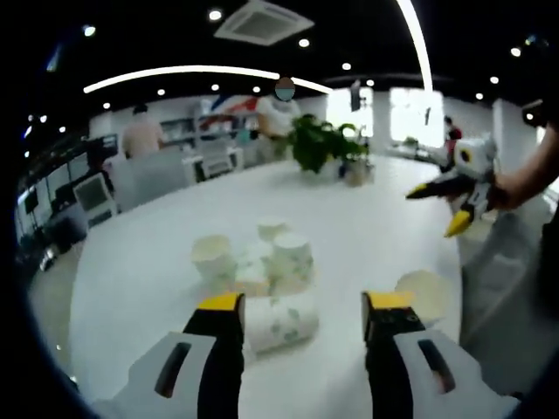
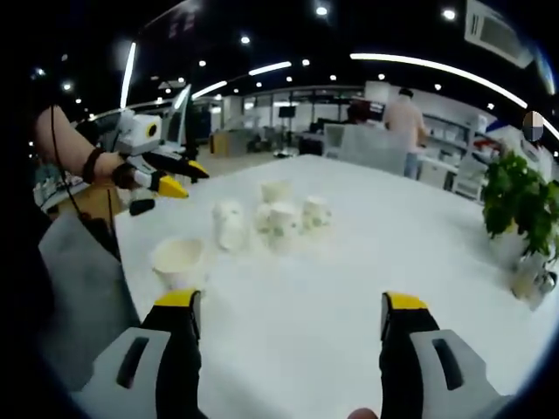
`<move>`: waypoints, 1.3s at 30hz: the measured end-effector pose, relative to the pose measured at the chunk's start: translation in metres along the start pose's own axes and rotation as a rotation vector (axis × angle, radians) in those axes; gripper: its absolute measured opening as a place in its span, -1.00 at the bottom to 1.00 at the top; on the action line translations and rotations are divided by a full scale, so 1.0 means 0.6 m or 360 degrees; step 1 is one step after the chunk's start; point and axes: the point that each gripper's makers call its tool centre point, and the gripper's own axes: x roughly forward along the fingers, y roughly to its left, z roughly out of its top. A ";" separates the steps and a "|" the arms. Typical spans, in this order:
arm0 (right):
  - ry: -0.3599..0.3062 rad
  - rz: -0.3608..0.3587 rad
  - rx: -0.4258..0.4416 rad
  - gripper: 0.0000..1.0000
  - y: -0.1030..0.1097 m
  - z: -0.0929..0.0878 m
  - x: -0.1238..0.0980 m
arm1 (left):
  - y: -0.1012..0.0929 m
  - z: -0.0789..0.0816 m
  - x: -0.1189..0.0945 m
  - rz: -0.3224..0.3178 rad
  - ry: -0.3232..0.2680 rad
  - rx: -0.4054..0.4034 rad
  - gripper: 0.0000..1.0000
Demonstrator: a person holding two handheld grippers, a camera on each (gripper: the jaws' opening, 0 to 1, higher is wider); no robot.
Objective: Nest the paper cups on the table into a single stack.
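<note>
the white table (image 1: 157, 262) spreads ahead of both tools, with a potted plant (image 1: 325, 144) at its far side beyond the left gripper (image 1: 301, 316). a cluster of paper cups (image 1: 262, 257) stands just ahead of that gripper's wide, empty jaws, and a cup on its side (image 1: 281, 321) lies between them. the right gripper (image 2: 288, 314) is also wide and empty, a single upright cup (image 2: 179, 260) just ahead of its left jaw.

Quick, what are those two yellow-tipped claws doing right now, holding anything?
Left gripper: open, holding nothing; a paper cup on its side lies between its jaws.
Right gripper: open, holding nothing, above the table.
</note>
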 end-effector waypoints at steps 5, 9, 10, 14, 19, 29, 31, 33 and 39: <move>0.0024 -0.0008 0.0008 0.65 -0.002 -0.009 0.002 | 0.025 -0.018 0.013 0.0022 0.0063 0.0000 -0.01; 0.0043 -0.0008 0.0023 0.65 0.000 -0.016 0.004 | 0.041 -0.029 0.026 0.0028 0.0085 -0.0072 0.00; 0.0047 -0.0008 0.0029 0.65 0.000 -0.017 0.004 | 0.044 -0.035 0.031 0.0022 0.0108 -0.0085 0.00; 0.0067 -0.0020 0.0044 0.64 -0.003 -0.024 0.005 | 0.054 -0.042 0.044 0.0014 0.0115 -0.0125 -0.02; 0.0083 -0.0035 0.0058 0.64 -0.007 -0.029 0.004 | 0.065 -0.055 0.060 0.0020 0.0133 -0.0221 -0.01; 0.0099 -0.0058 0.0076 0.64 -0.016 -0.030 0.008 | 0.056 -0.084 0.076 -0.0037 0.0164 -0.0341 -0.17; 0.0102 -0.0058 0.0078 0.64 -0.017 -0.030 0.010 | 0.053 -0.085 0.076 -0.0059 0.0159 -0.0360 -0.23; 0.0105 -0.0061 0.0076 0.64 -0.018 -0.031 0.011 | 0.050 -0.084 0.077 -0.0081 0.0140 -0.0390 -0.29; 0.0110 -0.0053 0.0077 0.64 -0.018 -0.032 0.015 | 0.043 -0.081 0.075 -0.0116 0.0126 -0.0456 -0.47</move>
